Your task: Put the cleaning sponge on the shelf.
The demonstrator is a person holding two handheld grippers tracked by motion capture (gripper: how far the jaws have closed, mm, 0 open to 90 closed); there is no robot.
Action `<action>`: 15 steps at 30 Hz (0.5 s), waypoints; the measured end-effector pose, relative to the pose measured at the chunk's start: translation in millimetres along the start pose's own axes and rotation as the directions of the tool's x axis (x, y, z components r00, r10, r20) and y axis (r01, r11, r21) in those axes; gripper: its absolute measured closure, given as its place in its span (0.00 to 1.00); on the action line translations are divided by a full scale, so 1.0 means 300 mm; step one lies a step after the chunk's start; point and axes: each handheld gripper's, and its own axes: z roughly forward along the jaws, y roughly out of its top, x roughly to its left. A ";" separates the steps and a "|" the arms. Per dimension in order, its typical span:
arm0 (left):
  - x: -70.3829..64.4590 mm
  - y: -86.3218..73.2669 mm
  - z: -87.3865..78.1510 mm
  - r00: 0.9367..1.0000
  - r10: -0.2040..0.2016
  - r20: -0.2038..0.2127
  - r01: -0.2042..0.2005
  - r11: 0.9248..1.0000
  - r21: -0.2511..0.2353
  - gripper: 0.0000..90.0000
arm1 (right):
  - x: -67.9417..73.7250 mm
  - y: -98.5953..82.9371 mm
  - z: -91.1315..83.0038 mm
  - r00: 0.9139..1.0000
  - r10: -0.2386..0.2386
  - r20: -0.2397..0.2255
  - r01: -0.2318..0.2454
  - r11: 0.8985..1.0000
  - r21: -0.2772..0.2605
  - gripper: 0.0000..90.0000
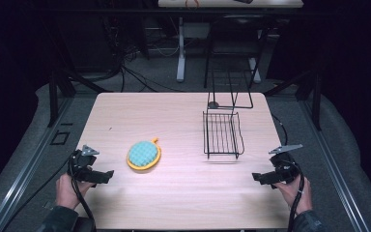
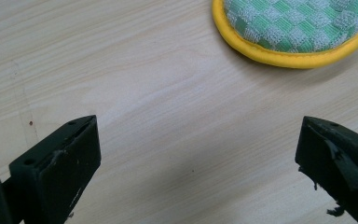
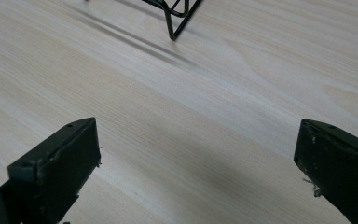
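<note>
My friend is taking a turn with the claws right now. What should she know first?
Left claw: open, holding nothing, low over the table near its left edge, pointing at the pot holder.
Right claw: open, holding nothing, near the right edge, facing the wire rack.
Pot holder: green checks, yellow rim, lying flat left of the middle, closest to the left claw.
Wire rack: black, standing right of the middle, with nothing in it.
Done: nothing picked up yet.
Left: probably grab the pot holder with the left claw; the rack may be where it goes.
</note>
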 end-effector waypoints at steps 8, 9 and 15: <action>-0.009 0.010 -0.003 1.000 0.005 0.019 -0.005 1.000 -0.002 0.00 | 0.005 0.003 0.002 1.000 -0.008 0.004 0.008 1.000 0.007 0.00; -0.012 0.012 -0.002 1.000 0.008 0.018 -0.008 1.000 -0.005 0.00 | 0.005 0.003 0.005 1.000 -0.010 0.007 0.010 1.000 0.008 0.00; -0.029 0.030 -0.003 0.999 0.029 0.037 -0.029 1.000 -0.012 0.00 | 0.009 0.002 0.008 1.000 -0.019 0.008 0.019 1.000 0.017 0.00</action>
